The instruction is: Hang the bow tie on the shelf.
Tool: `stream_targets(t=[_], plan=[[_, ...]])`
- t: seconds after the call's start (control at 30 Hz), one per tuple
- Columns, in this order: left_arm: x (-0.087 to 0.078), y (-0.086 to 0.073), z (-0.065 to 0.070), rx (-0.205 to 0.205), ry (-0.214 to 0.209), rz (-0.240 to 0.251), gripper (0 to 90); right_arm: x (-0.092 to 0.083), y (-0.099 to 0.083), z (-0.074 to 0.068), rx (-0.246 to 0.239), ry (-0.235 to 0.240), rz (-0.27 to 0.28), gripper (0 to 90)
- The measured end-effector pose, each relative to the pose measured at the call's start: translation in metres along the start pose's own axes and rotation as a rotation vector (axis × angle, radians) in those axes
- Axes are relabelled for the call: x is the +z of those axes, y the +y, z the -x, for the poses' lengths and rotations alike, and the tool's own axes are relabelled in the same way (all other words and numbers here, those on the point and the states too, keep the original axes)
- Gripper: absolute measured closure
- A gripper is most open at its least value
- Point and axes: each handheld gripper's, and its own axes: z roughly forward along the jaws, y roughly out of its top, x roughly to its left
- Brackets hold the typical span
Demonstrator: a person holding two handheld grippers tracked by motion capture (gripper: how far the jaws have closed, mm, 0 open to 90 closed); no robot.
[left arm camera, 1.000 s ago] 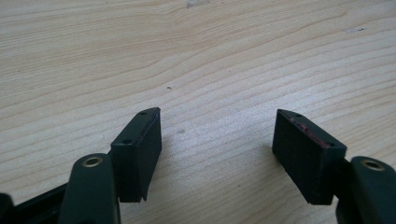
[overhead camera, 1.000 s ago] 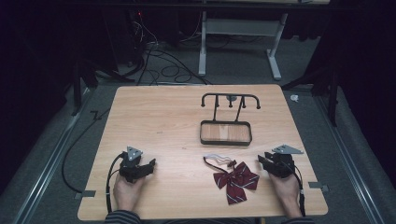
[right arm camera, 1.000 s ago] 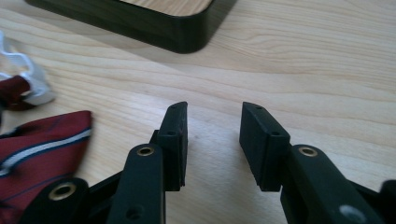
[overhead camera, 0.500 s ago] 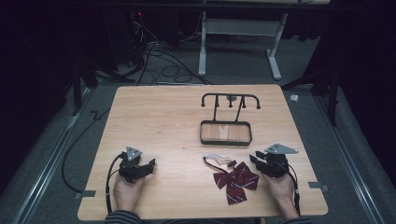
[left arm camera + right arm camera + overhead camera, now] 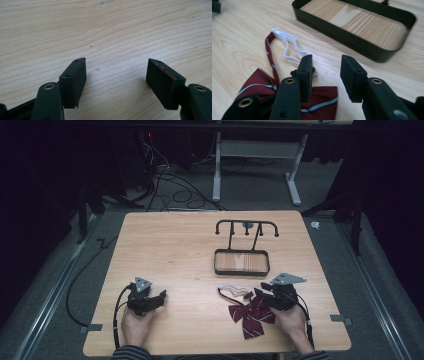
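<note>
A dark red bow tie with white stripes lies flat on the wooden table, its white elastic strap curling toward the tray. My right gripper sits at the tie's right edge. In the right gripper view the right gripper has just been opening, with bare wood in the gap and the bow tie under and left of one jaw. At the table's front left, my left gripper rests low. The left gripper stands open over bare wood.
A black metal tray with a wooden floor stands just beyond the tie, with a black hook rack rising behind it. In the right gripper view the tray's wall is close ahead. Cables lie on the floor beyond the table.
My right gripper has moved left, from the table's right edge onto the side of the bow tie. The left gripper and the tie have stayed where they were.
</note>
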Motion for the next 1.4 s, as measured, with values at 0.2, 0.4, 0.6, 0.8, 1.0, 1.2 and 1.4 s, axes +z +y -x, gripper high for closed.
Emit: stream_targets(t=[0.2,0.4,0.6,0.8,1.0,1.2,1.4], plan=[[0.0,0.0,0.0,-0.003,-0.001,0.003,33.1,0.009,0.005,-0.009,-0.018,0.017,-0.029,63.5],[0.0,0.0,0.0,-0.003,-0.002,0.002,33.0,0.026,0.008,-0.012,-0.025,0.015,-0.078,63.2],[0.0,0.0,0.0,0.0,-0.002,0.0,33.0,0.032,0.005,-0.009,-0.014,0.014,-0.112,63.3],[0.0,0.0,0.0,-0.003,-0.002,0.003,33.0,0.032,-0.001,-0.003,0.001,0.016,-0.128,65.6],[0.0,0.0,0.0,-0.003,-0.002,0.002,33.0,0.034,0.002,-0.001,0.002,0.008,-0.132,67.0],[0.0,0.0,0.0,-0.003,-0.002,0.003,33.0,0.042,0.01,0.0,-0.007,0.004,-0.139,71.4],[0.0,0.0,0.0,-0.004,-0.003,0.003,32.9,0.047,0.013,-0.001,-0.013,0.011,-0.163,82.9]])
